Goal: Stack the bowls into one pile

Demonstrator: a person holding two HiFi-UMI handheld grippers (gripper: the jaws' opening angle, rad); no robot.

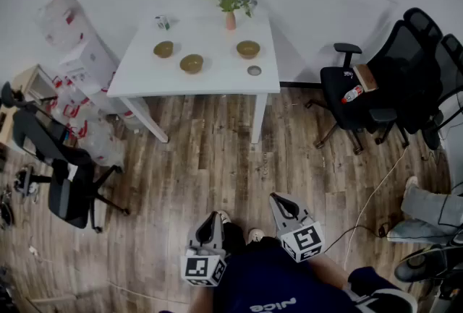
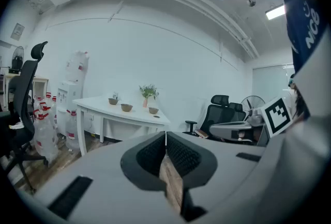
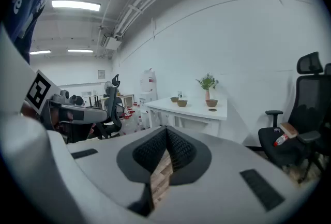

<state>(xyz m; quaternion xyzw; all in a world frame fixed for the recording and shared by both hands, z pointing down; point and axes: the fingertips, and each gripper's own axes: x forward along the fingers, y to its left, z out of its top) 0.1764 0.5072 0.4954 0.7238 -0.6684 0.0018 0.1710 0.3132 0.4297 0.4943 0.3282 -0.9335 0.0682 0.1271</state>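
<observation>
Three brown bowls stand apart on a white table (image 1: 210,76) far ahead: a left bowl (image 1: 163,49), a middle bowl (image 1: 192,63) and a right bowl (image 1: 248,49). They show small in the left gripper view (image 2: 126,107) and in the right gripper view (image 3: 182,103). My left gripper (image 1: 211,219) and right gripper (image 1: 278,198) hang low in front of my body, well short of the table. Both are shut with nothing between their jaws (image 2: 165,137) (image 3: 166,132).
On the table also stand a pink vase with flowers (image 1: 230,15), a small round lid (image 1: 254,71) and a small cup (image 1: 161,22). Black office chairs stand at the right (image 1: 369,95) and left (image 1: 69,174). Packed water bottles (image 1: 76,66) pile up left of the table. A cable (image 1: 372,196) crosses the wooden floor.
</observation>
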